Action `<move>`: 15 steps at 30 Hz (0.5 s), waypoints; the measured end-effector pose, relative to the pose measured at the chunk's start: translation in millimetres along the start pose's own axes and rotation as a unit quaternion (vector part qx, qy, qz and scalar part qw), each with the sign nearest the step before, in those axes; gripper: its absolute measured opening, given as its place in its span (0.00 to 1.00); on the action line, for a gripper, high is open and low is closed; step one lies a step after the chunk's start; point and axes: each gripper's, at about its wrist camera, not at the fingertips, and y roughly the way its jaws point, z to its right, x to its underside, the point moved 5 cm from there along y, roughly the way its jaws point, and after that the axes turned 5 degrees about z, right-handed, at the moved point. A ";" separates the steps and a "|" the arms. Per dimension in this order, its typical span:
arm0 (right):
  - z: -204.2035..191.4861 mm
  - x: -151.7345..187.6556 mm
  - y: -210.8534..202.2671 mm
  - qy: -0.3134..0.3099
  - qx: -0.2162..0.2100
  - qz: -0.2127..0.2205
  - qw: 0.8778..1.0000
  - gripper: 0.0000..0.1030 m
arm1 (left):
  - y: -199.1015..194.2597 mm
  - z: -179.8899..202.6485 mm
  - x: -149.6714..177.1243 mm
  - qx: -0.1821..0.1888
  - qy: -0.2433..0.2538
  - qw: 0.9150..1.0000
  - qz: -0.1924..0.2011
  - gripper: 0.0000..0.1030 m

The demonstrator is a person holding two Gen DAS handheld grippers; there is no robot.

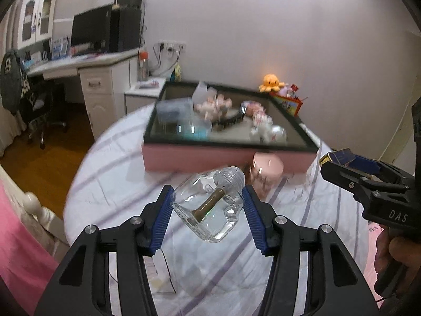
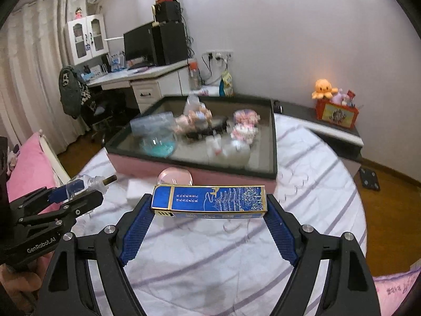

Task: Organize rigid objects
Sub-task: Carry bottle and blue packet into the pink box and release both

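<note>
A: What does the left gripper (image 1: 208,205) have?

B: A glass bottle (image 1: 210,205). It is see-through, smooth and squarish, with a brown tube inside. The blue bumpy pads squeeze it from both sides, so the fingers are only part way open. It hangs in the air, in front of the tray (image 1: 226,155).

A: And the right gripper (image 2: 209,210)?

B: A long blue box (image 2: 210,201) with gold edges and sparkly dots. It is flat and hard. The fingers stand wide and press on its two short ends. It is up in the air too, in front of the tray.

A: Is the tidying done?

B: I think not. Little toys and clear tubs sit in the tray already. The bottle and box still need a spot. A round pink jar (image 1: 268,167) waits on the striped sheet (image 1: 110,173), touching the tray's pink side.
</note>
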 end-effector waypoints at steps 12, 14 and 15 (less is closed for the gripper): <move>14.0 -94.9 23.3 -0.003 0.002 0.043 0.999 0.81 | 15.5 1.2 -113.1 0.005 0.021 0.997 0.069 0.53; 21.5 -105.4 39.4 0.007 0.001 0.035 0.999 0.81 | 26.9 1.3 -123.7 0.006 0.021 0.997 0.069 0.53; 23.9 -107.5 45.5 0.009 0.001 0.031 0.999 0.81 | 33.8 1.6 -128.0 0.007 0.021 0.998 0.067 0.53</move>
